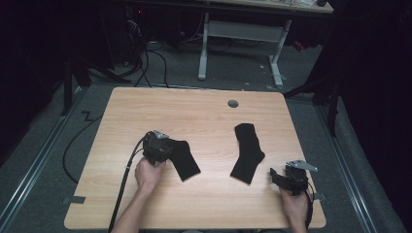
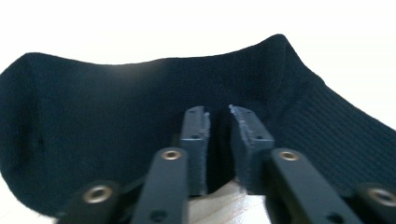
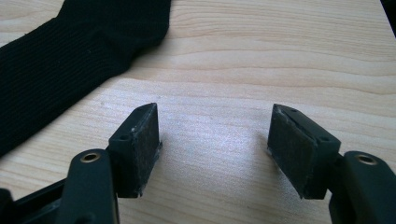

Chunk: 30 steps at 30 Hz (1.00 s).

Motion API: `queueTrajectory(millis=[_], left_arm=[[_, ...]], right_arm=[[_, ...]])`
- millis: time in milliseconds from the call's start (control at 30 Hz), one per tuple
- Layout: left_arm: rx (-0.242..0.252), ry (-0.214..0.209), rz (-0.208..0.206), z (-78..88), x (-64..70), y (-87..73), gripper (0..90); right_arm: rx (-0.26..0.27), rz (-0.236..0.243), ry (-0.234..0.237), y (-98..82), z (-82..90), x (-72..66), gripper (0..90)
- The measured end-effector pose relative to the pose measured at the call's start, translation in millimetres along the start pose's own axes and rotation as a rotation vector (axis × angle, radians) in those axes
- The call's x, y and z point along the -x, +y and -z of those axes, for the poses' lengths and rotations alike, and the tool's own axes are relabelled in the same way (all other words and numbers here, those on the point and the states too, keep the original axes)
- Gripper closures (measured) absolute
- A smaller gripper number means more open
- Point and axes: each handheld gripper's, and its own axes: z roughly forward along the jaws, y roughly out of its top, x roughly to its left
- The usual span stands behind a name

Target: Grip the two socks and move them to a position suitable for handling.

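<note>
Cloth this thin is light, limp and grippy, so the left sock (image 1: 182,160) will sag and fold wherever it is lifted; an edge pinch works best, and the left gripper (image 2: 218,116) is clenched on the sock's near edge, with a fold of it between the pads. That sock lies left of the right sock (image 1: 248,153), well apart from it on the table (image 1: 204,114). The right gripper (image 3: 215,140) rests released over bare wood near the right sock, and nothing blocks a lift.

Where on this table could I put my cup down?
The far strip of the table behind both socks is bare, as is the near edge between the forearms. It is crowded mid-table: the left sock, the left hand-held gripper, the right sock.
</note>
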Motion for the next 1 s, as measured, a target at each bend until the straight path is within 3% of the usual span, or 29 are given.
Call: queueTrajectory(millis=[133, 367, 767, 1000], left_arm=[[0.010, -0.023, -0.012, 1.3, 0.9, -0.1, 84.7], [0.084, -0.076, -0.052, 13.4, 12.3, 3.8, 86.4], [0.182, -0.192, -0.148, 29.3, 46.8, 20.0, 86.8], [0.199, -0.225, -0.184, 29.6, 62.6, 29.7, 86.7]], right_arm=[[0.000, 0.000, 0.000, 0.0, 0.0, 0.0, 34.2], [0.000, 0.001, 0.000, 0.0, 0.0, 0.0, 34.3], [0.001, 0.001, 0.001, 0.0, 0.0, -0.1, 34.2], [0.001, 0.005, 0.002, -0.1, 0.0, 0.0, 34.3]])
